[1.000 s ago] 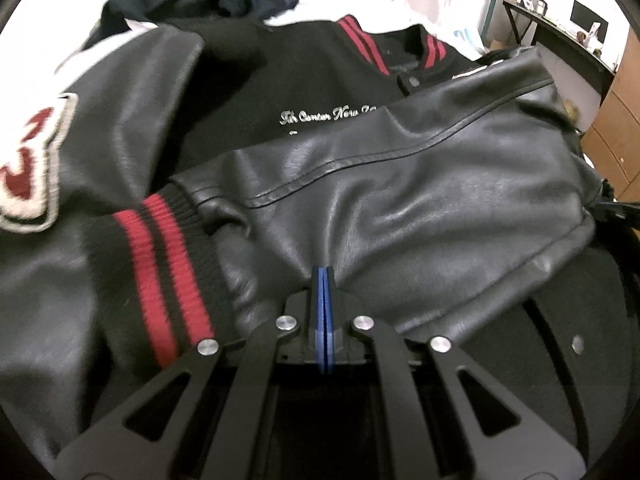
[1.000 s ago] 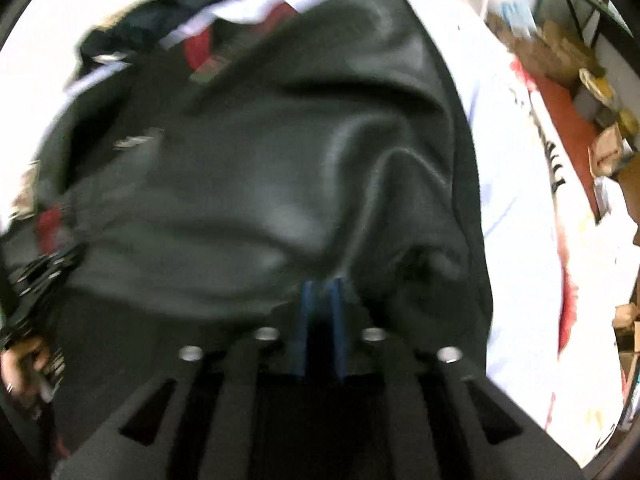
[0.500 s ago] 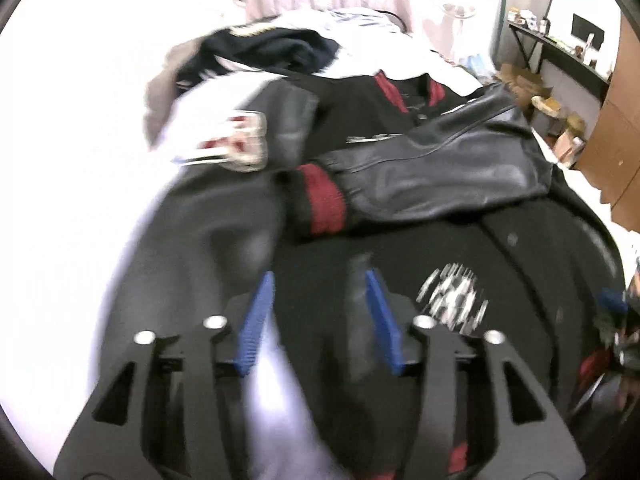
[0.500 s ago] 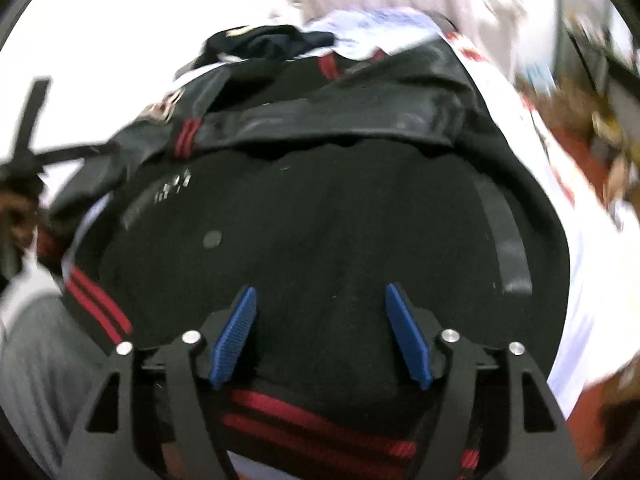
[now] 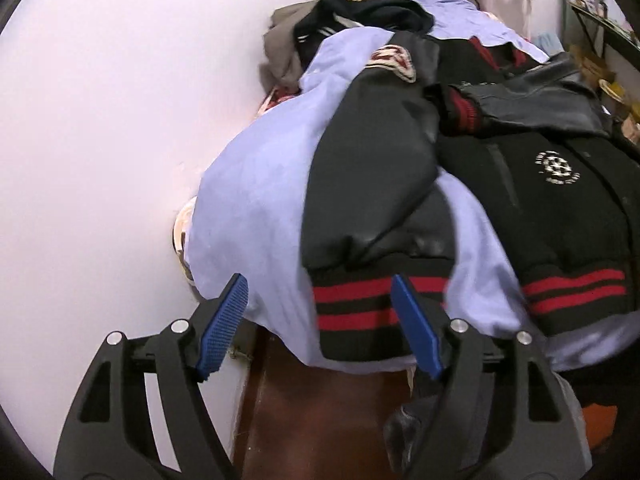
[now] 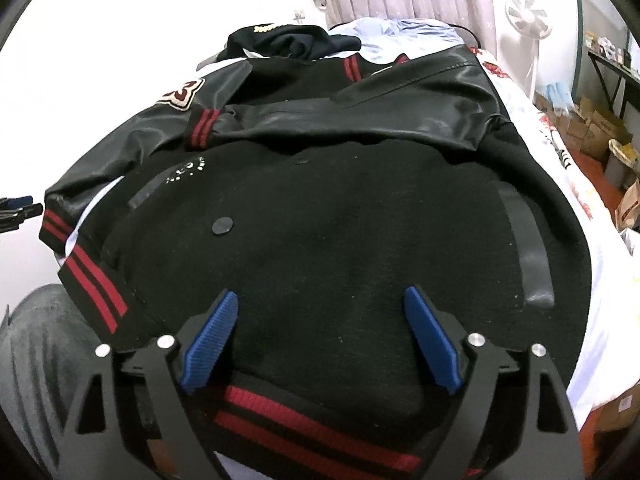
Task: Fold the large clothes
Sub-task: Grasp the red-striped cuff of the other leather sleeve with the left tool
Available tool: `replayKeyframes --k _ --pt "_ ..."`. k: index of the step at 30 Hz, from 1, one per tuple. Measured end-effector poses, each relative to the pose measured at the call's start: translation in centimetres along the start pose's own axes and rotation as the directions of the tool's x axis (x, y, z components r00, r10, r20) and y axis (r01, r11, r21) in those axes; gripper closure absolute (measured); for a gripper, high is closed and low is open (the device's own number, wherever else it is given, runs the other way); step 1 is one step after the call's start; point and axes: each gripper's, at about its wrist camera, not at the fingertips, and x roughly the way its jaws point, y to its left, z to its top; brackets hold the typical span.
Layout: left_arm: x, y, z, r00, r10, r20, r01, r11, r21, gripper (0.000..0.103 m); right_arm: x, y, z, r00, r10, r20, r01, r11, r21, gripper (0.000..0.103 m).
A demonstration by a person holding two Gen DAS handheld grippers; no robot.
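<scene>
The black varsity jacket (image 6: 340, 208) is spread on the bed's pale blue sheet (image 5: 256, 200), one leather sleeve folded across its chest. The left gripper (image 5: 320, 312) and right gripper (image 6: 320, 320) are seen wide apart after just opening, nothing gripped; the striped cuff (image 5: 356, 304) lies between the left pads. Dark clothes (image 6: 288, 44) are piled behind; a fan (image 6: 528, 12) stands beside the bed.

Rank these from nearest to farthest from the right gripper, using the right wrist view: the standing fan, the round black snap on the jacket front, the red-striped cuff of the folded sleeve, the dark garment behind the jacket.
From the right gripper:
1. Round black snap, just ahead, slightly left.
2. Red-striped cuff, farther up, left of centre.
3. Dark garment, behind the jacket's collar.
4. Standing fan, far right, by the curtain.
</scene>
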Motion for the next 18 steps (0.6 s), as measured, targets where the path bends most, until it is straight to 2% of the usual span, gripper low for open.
replayKeyframes --k 4,7,10,13,14,15,16,18 --pt "1.8 0.5 -0.7 0.996 -0.091 -0.014 0.089 0.994 -0.070 0.030 -0.2 0.0 -0.2 1.000 0.002 0.005 -0.002 1.000 -0.003 0.019" --pt "2.9 0.1 -1.0 0.973 -0.228 -0.040 0.222 0.968 -0.114 0.030 -0.2 0.0 -0.3 1.000 0.003 0.004 -0.003 1.000 -0.007 0.019" --pt "3.7 -0.7 -1.5 0.971 -0.231 -0.060 0.223 0.968 -0.112 0.028 -0.3 0.0 -0.4 1.000 0.006 0.004 -0.006 1.000 -0.010 0.019" --pt "4.1 -0.7 -1.5 0.965 -0.256 -0.052 0.245 0.957 -0.156 0.028 -0.3 0.0 -0.4 1.000 0.010 0.003 -0.010 1.000 -0.007 0.017" --pt "4.1 -0.6 -1.5 0.964 -0.262 -0.051 0.250 0.954 -0.167 0.031 -0.2 0.1 -0.4 1.000 0.011 0.002 -0.011 1.000 -0.006 0.016" --pt "4.1 -0.6 -1.4 0.962 -0.269 -0.048 0.257 0.950 -0.178 0.044 -0.2 0.1 -0.3 1.000 0.012 0.000 -0.012 1.000 -0.005 0.015" --pt "4.0 -0.5 -1.4 0.959 -0.280 -0.046 0.267 0.945 -0.188 0.050 -0.2 0.1 -0.3 1.000 0.012 -0.002 -0.012 1.000 -0.005 0.014" --pt "3.6 -0.6 -0.9 0.950 -0.309 -0.037 0.296 0.934 -0.198 0.074 -0.2 0.1 -0.1 1.000 0.013 -0.004 -0.013 1.000 0.004 0.013"
